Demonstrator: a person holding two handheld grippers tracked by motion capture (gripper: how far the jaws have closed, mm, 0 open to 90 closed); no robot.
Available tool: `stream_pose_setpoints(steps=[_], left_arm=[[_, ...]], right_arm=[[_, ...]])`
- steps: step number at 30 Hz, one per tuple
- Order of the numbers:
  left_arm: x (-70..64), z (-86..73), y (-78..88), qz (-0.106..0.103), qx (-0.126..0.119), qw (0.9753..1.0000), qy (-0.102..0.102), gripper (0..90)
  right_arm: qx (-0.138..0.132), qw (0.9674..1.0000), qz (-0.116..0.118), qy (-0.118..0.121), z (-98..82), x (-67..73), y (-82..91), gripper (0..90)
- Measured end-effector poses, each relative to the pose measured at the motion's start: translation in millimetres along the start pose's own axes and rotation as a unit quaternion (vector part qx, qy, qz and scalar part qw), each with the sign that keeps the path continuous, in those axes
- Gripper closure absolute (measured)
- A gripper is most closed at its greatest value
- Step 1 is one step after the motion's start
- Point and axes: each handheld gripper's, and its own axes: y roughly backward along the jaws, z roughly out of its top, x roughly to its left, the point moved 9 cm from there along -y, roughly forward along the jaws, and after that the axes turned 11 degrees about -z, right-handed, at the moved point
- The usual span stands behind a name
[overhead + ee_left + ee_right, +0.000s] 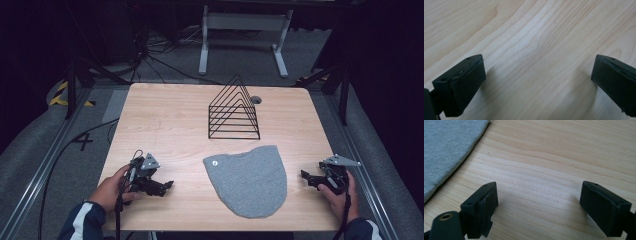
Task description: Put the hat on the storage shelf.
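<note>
Lying between 2 wide-apart, empty grippers, left gripper [167, 185] and right gripper [305, 175], grey cloth [250, 180] bears a small unreadable tag [214, 162].

Left gripper [169, 185]: we hold it low, left of the grey cloth [250, 180], jaws wide apart, empty.
Right gripper [303, 175]: right of the cloth, jaws spread, empty.

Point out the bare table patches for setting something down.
Free: the far-left stretch of the table beside the wire rack, and the strip between the grey cloth and the left gripper. Tightest between rack and cloth.
</note>
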Motion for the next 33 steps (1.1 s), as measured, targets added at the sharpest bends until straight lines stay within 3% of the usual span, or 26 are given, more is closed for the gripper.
stream_pose_setpoints(steps=[7, 12, 13, 16, 17, 18, 19, 20, 22, 25, 27, 32, 33], left_arm=[[2.0, 6.6, -5.7, -0.036, 0.008, 0.9985, -0.040, 0.0], [1.3, 6.3, -2.5, -0.039, 0.027, 0.9980, -0.041, 1.9], [2.0, 7.5, -2.3, -0.036, 0.022, 0.9983, -0.040, 4.6], [1.2, 11.4, -0.2, -0.039, 0.022, 0.9982, -0.040, 18.4], [-3.1, 13.6, -0.5, -0.062, 0.021, 0.9966, -0.049, 19.0], [-3.1, 13.6, -0.5, -0.062, 0.021, 0.9966, -0.049, 16.5], [-10.3, 17.1, 0.7, -0.101, 0.018, 0.9926, -0.066, 16.5], [-13.6, 22.5, 0.8, -0.107, 0.006, 0.9914, -0.076, 17.3], [-18.4, 31.8, -0.6, -0.109, 0.001, 0.9903, -0.086, 26.3], [-30.9, 52.4, -6.7, -0.121, -0.017, 0.9864, -0.109, 32.9], [-39.9, 65.0, -15.2, -0.119, -0.013, 0.9839, -0.133, 35.4], [-62.3, 91.7, -45.1, -0.131, 0.009, 0.9740, -0.185, 44.3], [-64.7, 95.3, -52.1, -0.128, 0.011, 0.9745, -0.184, 44.9]], right_arm=[[0.001, 1.0000, -0.001, 0.000, 0.7, 0.2, -0.8, 14.9], [0.002, 1.0000, -0.003, -0.001, 1.4, 0.7, -1.4, 15.2], [0.006, 1.0000, -0.002, 0.000, 1.2, 1.0, -0.8, 15.9], [0.013, 0.9999, 0.009, 0.003, 2.1, 4.3, 3.6, 29.4], [0.006, 0.9995, 0.031, -0.004, 4.2, 9.3, 6.7, 31.7], [0.006, 0.9995, 0.031, -0.004, 4.2, 9.3, 6.7, 31.7], [-0.008, 0.9975, 0.070, -0.001, 8.5, 19.9, 13.8, 36.3], [-0.019, 0.9958, 0.088, 0.019, 13.6, 32.9, 21.4, 44.1], [-0.032, 0.9921, 0.108, 0.054, 20.0, 53.6, 30.0, 54.9], [-0.041, 0.9849, 0.140, 0.094, 25.2, 86.6, 38.1, 68.4], [-0.043, 0.9786, 0.163, 0.118, 26.5, 109.7, 41.4, 74.9], [-0.043, 0.9627, 0.214, 0.160, 24.8, 162.0, 46.4, 85.7], [-0.043, 0.9600, 0.222, 0.164, 24.1, 169.8, 47.8, 87.0]])
